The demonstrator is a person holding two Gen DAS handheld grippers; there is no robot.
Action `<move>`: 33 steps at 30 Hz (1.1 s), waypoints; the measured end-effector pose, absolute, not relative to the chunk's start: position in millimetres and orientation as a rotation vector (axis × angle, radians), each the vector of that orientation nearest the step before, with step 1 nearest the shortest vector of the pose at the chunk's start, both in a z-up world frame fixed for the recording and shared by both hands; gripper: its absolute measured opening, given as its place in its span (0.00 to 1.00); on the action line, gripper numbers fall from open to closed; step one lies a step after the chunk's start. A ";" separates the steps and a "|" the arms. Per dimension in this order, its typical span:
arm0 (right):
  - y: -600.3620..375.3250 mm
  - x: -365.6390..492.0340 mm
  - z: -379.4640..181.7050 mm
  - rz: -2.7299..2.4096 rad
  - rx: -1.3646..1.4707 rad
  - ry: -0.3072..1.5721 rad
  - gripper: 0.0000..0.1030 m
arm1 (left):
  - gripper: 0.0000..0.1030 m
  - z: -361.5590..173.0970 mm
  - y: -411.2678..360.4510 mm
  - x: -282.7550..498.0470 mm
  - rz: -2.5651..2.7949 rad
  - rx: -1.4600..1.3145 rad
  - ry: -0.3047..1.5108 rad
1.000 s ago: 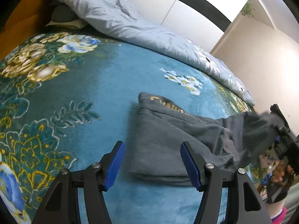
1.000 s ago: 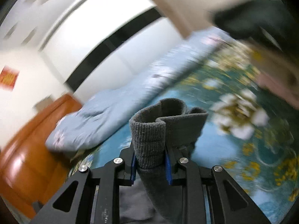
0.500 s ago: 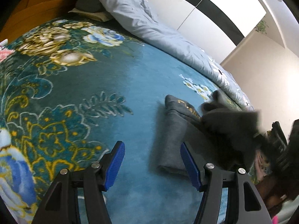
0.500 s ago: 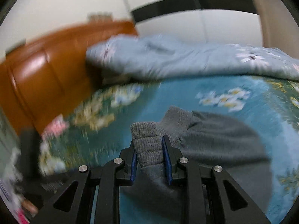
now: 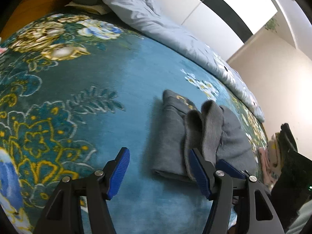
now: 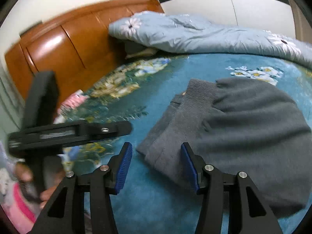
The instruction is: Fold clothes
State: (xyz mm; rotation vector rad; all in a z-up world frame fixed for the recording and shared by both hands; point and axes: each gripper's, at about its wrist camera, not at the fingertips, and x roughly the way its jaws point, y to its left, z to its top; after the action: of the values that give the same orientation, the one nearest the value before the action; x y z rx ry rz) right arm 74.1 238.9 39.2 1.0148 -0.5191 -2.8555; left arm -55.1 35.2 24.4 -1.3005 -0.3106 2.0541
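- Headboard of glossy orange-brown wood (image 6: 58, 44) stands at the far left of the right wrist view, behind the bed's teal plush blanket with gold and white flowers (image 5: 117, 74).
- Left gripper (image 5: 159, 172), black with blue ribbed pads, hovers low over the blanket with its jaws spread wide and nothing between them; one pad sits just in front of the garment's near edge, seemingly placed to pin or smooth it.
- Dark grey knitted garment (image 6: 243, 128) lies on the blanket in a compact bundle, layers stacked, which fits a fold nearly or fully made. Its long axis runs from the near edge away toward the quilt; the ribbed cuffs (image 5: 206, 124) lie on top, pointing away from the person. A gold print shows at the far end.
- Right gripper (image 6: 157, 167) is parted too, holding nothing, its jaws straddling the garment's near corner.
- Pale blue quilt with white flowers (image 6: 204, 35) is heaped along the bed's far side, clear of the folding space.
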 end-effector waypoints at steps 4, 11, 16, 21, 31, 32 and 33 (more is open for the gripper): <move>278.2 111.6 42.9 -2.947 0.908 -0.690 0.58 | 0.67 21.3 55.5 -50.5 1.987 -1.310 -0.287; 370.2 158.0 12.9 -2.976 0.784 -1.269 0.58 | 0.74 8.9 83.2 -43.5 1.920 -1.362 -0.285; 381.2 169.8 -4.3 -2.944 0.784 -1.383 0.58 | 0.74 9.6 95.1 -35.2 1.881 -1.374 -0.241; 384.4 173.9 -10.6 -2.925 0.776 -1.408 0.58 | 0.74 9.7 101.0 -31.9 1.863 -1.370 -0.256; 392.7 178.4 -24.7 -2.878 0.776 -1.481 0.58 | 0.34 17.1 110.2 -32.4 1.917 -1.303 -0.334; 392.8 177.9 -25.5 -2.871 0.778 -1.484 0.58 | 0.29 22.2 110.9 -32.1 1.938 -1.271 -0.326; 392.9 177.4 -26.3 -2.863 0.780 -1.488 0.58 | 0.24 29.0 112.2 -30.4 1.958 -1.232 -0.309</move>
State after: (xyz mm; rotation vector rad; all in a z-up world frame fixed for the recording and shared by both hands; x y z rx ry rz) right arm 177.4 392.9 -26.3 0.7795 -1.4876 -2.8634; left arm -30.4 112.2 29.0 -1.2317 -0.3092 1.9576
